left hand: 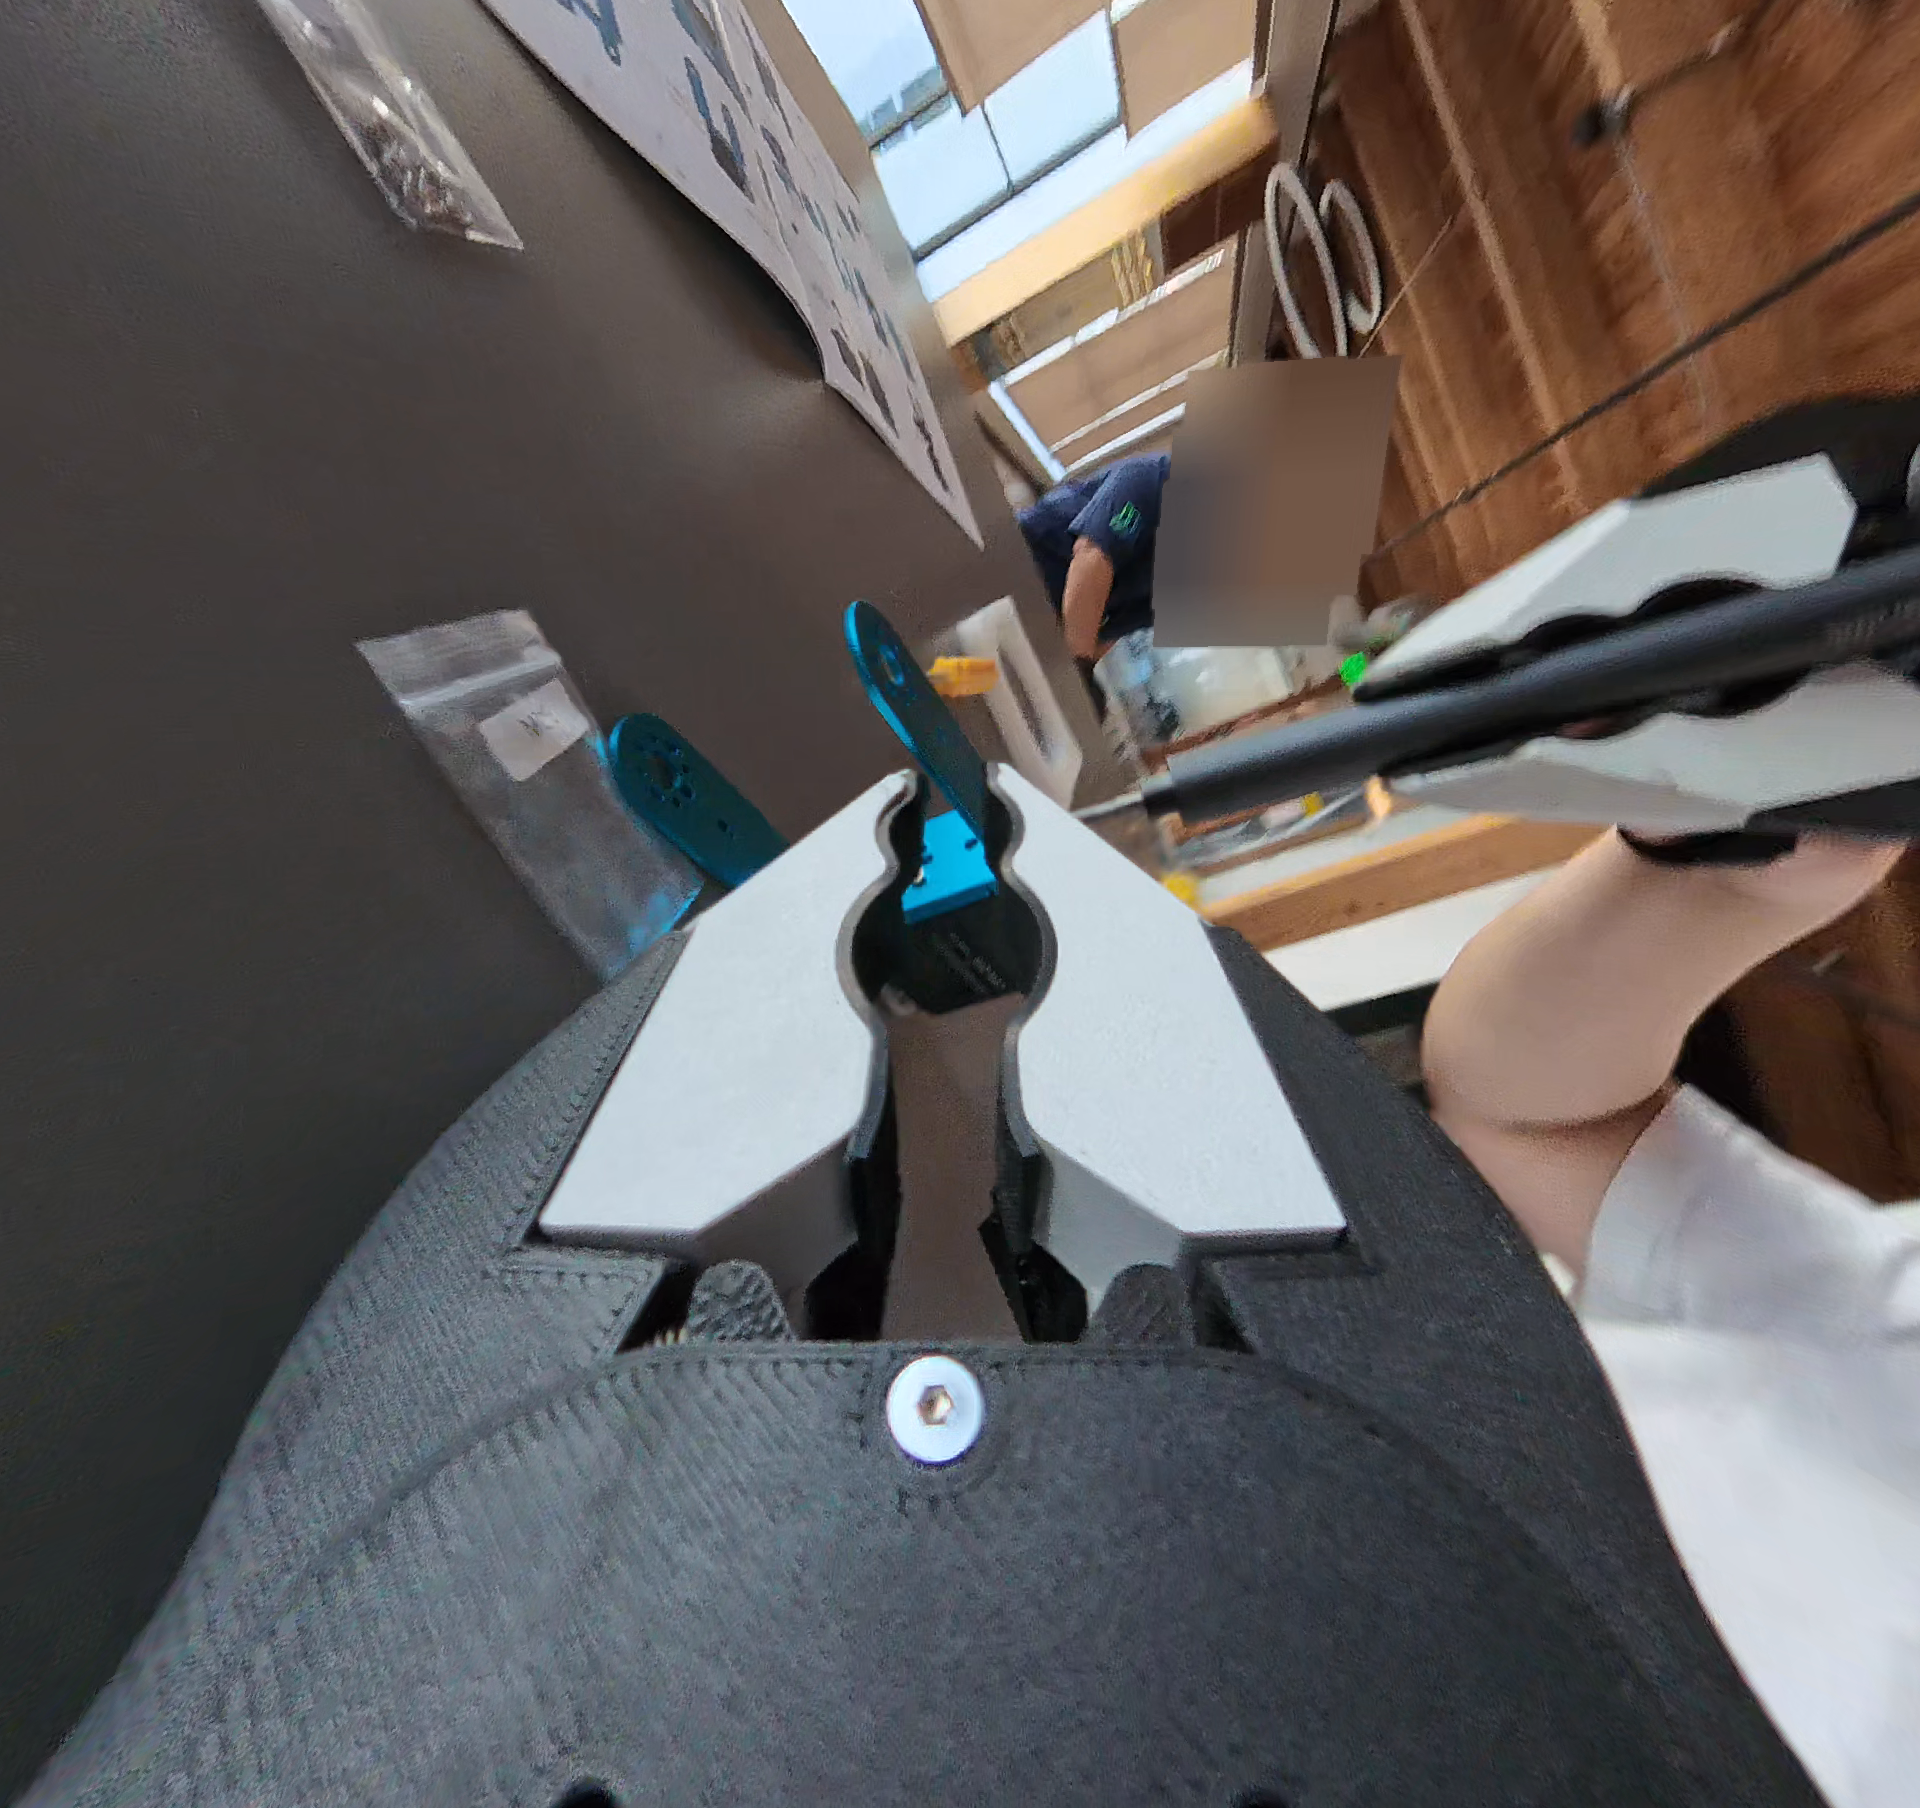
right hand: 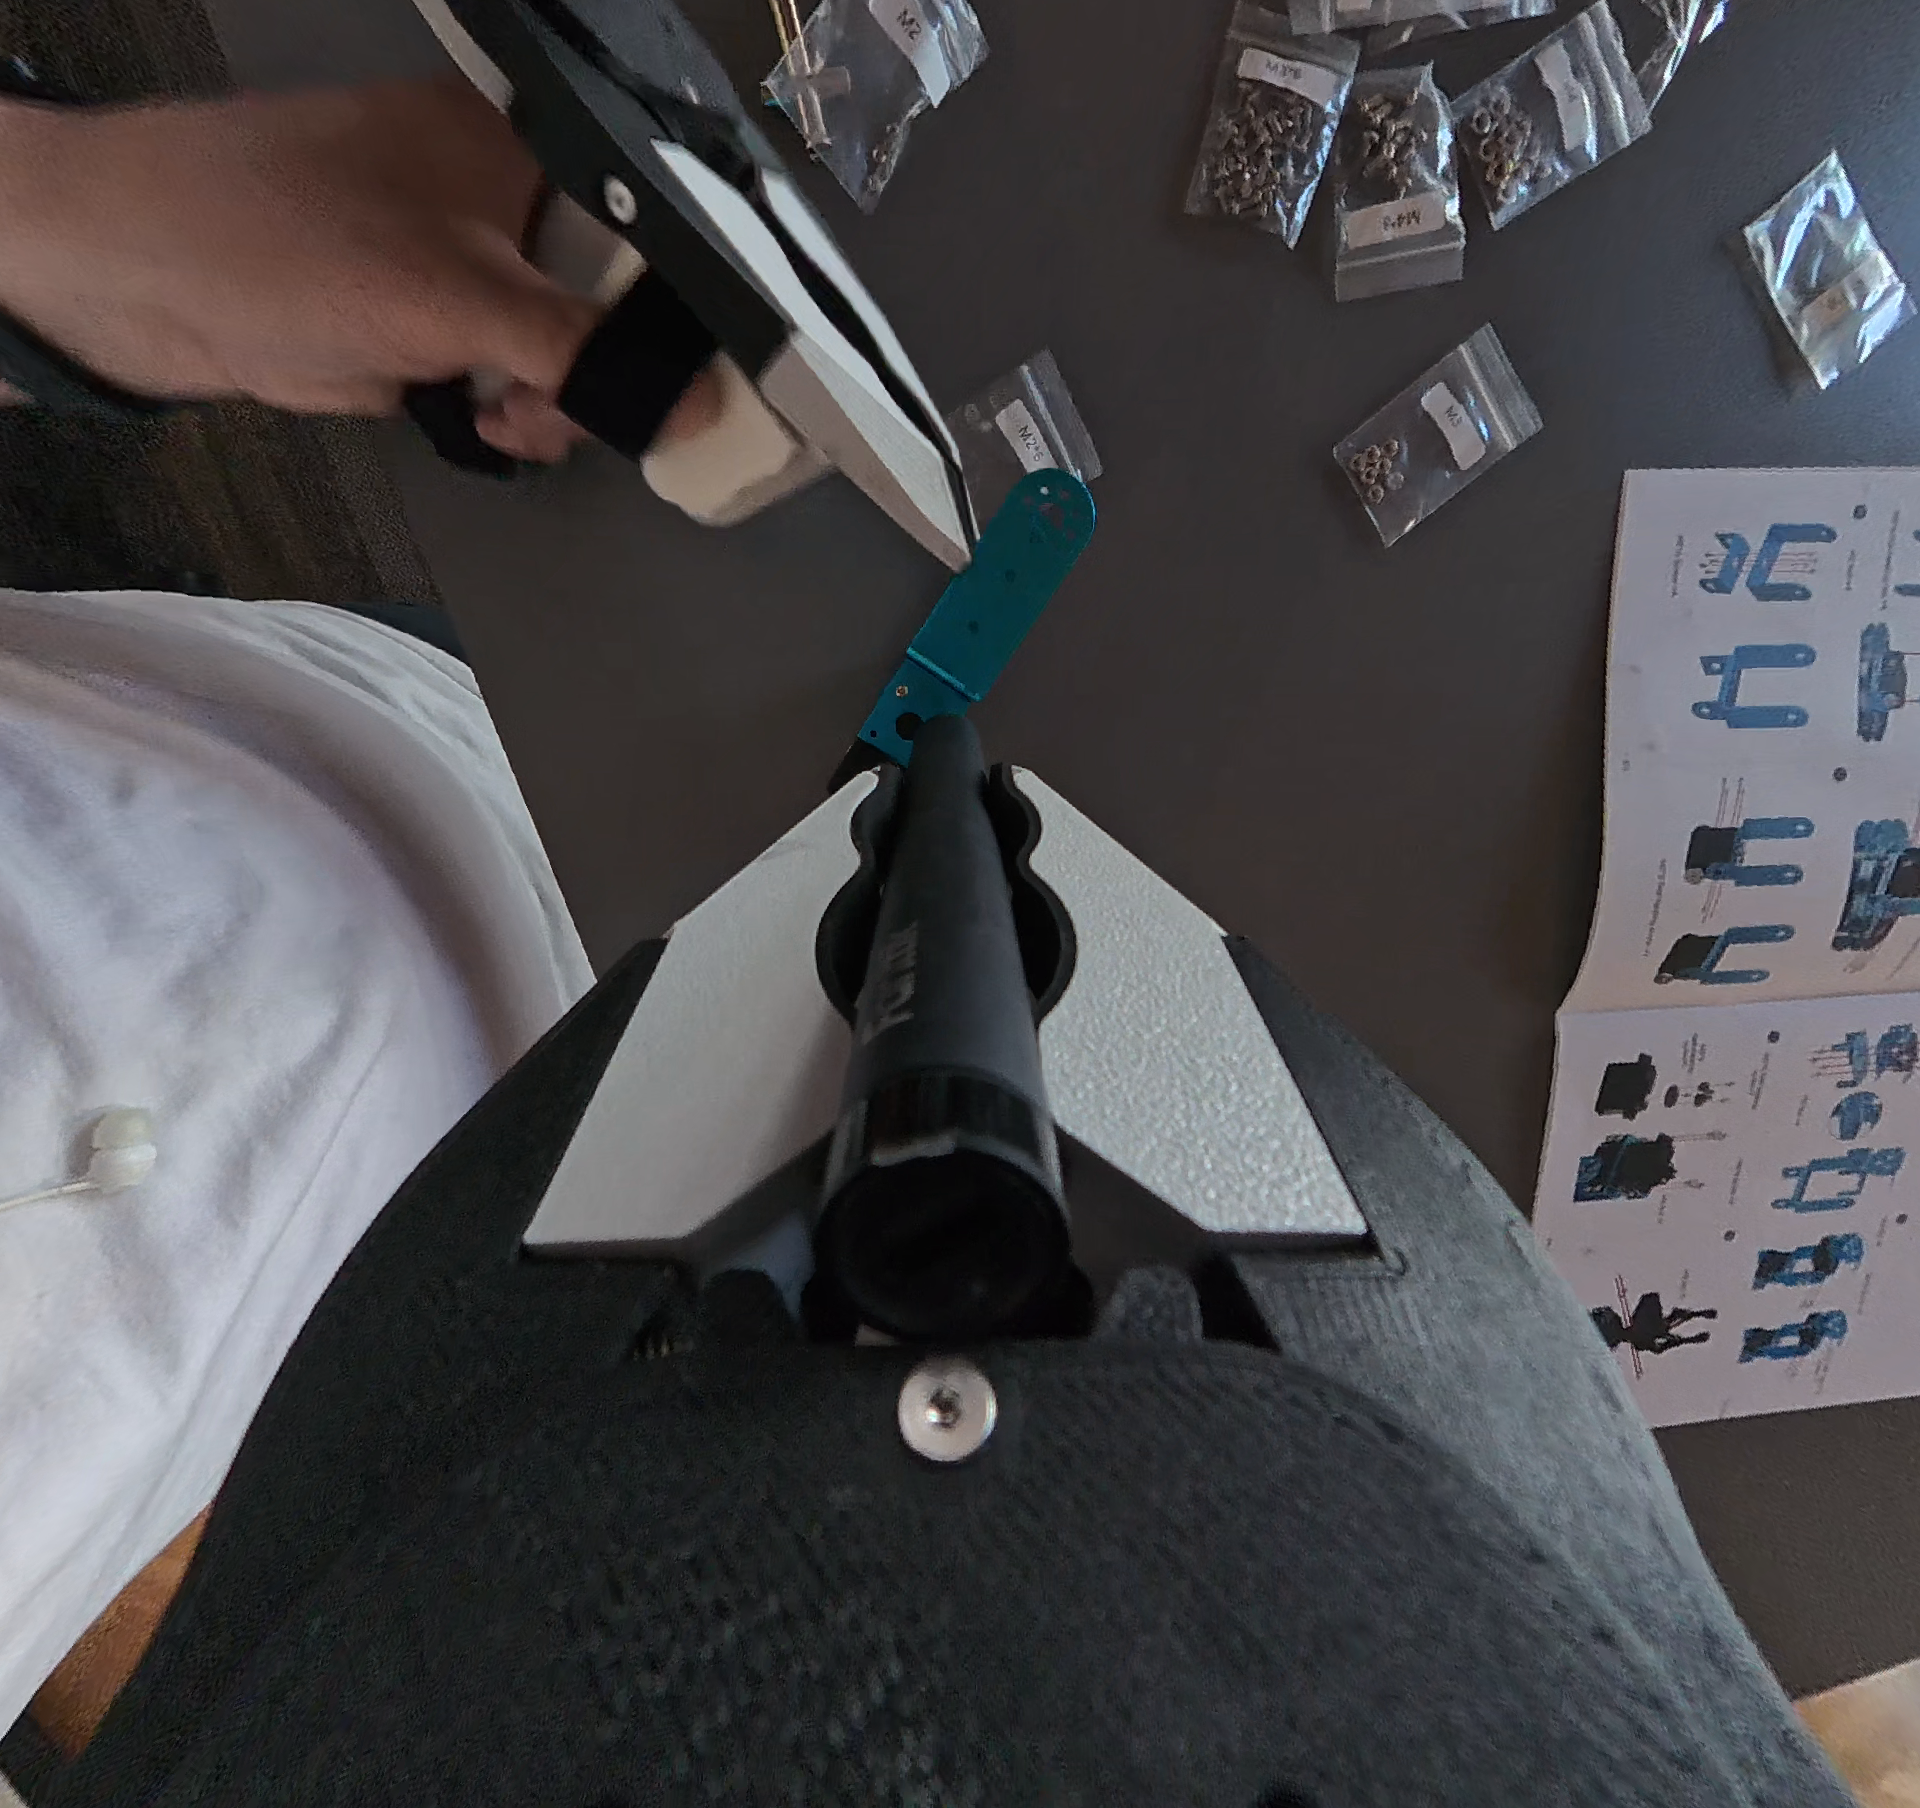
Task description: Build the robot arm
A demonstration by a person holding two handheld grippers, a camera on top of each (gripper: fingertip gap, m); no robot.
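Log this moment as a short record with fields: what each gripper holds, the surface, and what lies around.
left gripper: shut on a blue anodised metal bracket with a black block
right gripper: shut on a black cylindrical screwdriver, tip at the bracket's short flange
surface: dark grey tabletop
around: small clear zip bags of screws, printed instruction sheet

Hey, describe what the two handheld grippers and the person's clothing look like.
Both the left gripper and the right gripper have a black, ribbed 3D-printed body, a silver hex screw at its centre, and two pale grey wedge-shaped fingers with scalloped black-lined inner edges. The person wears a white short-sleeved shirt.
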